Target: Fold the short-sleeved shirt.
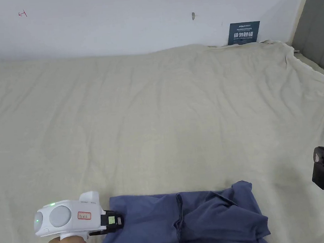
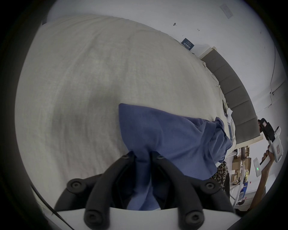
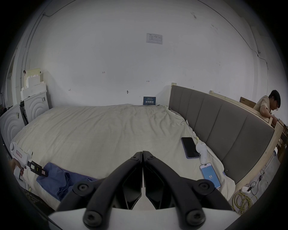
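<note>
Shirt (image 1: 186, 221) bunched at near bed edge, right side rumpled. My left gripper (image 2: 142, 155) clamped on its left end; thin pinch, I judge cloth could slip or drag whole pile if I pull. My right gripper (image 3: 142, 153) closed, empty, off to right. Phones (image 3: 190, 147) near headboard (image 3: 226, 124). Bedsheet (image 1: 157, 120) beyond shirt gives wide room.
</note>
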